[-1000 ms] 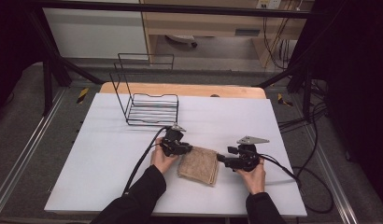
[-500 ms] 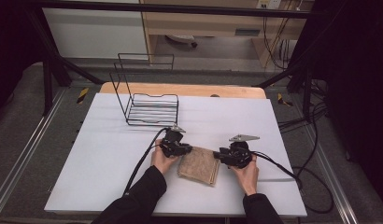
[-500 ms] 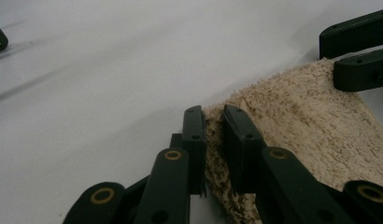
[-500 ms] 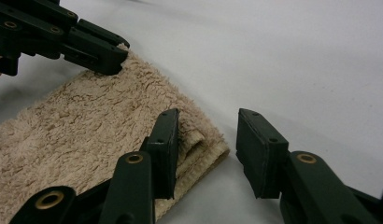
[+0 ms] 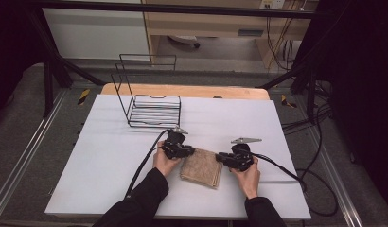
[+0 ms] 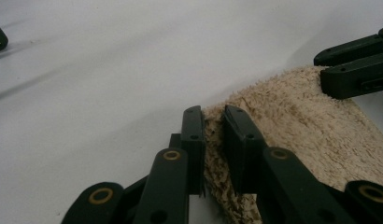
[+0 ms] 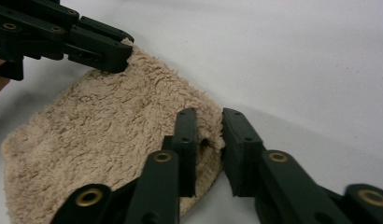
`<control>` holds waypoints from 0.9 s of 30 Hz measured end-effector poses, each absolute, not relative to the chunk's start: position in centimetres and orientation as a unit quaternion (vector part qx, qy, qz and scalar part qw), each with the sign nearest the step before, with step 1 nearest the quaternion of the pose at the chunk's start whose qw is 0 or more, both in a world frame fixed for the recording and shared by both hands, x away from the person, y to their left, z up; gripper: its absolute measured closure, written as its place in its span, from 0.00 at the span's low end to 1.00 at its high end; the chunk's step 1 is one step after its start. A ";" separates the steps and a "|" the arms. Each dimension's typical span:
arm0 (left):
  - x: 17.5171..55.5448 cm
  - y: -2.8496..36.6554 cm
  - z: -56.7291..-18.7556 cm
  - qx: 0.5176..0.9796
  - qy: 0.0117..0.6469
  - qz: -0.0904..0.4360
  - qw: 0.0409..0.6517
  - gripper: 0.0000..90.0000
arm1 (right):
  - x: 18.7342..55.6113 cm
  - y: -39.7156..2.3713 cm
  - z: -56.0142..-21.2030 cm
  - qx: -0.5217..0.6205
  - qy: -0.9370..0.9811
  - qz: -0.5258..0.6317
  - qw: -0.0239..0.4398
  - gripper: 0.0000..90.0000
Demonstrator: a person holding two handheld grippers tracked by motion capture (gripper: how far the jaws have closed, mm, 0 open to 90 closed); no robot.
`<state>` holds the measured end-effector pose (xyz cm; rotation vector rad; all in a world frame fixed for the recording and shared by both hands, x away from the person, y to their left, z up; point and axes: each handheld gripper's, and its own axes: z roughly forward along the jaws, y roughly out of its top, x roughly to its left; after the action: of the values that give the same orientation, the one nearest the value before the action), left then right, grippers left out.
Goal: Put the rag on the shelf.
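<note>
At the upper left of the high view, the black wire rack (image 5: 152, 109) stands empty on the white bench (image 5: 88, 161). At lower centre, the left gripper (image 5: 188, 152) pinches the folded beige fluffy towel (image 5: 201, 168) at one corner. The right gripper (image 5: 222, 156) has just been closing its fingers (image 7: 186, 140) on the opposite corner, probably to lift it evenly.

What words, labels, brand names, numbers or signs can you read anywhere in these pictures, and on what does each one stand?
None can be read: the towel, the wire rack, the table, the left gripper and the right gripper bear no lettering.
</note>
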<state>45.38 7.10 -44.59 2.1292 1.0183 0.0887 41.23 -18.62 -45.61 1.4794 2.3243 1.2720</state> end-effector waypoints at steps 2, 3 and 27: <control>45.4 7.1 -44.5 0.834 0.399 0.034 0.380 0.87 | 41.2 -18.7 -45.5 0.485 0.764 0.421 0.055 0.91; 45.4 7.2 -44.5 0.834 0.398 0.033 0.380 0.88 | 41.2 -18.7 -45.4 0.487 0.762 0.423 0.052 0.92; 42.6 10.1 -40.9 0.807 0.366 0.031 0.462 0.93 | 39.0 -18.9 -41.2 0.419 0.759 0.493 0.071 0.93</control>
<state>42.64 10.06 -40.88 1.9855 0.8988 0.0757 39.04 -18.86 -41.23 1.2609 2.2832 1.4811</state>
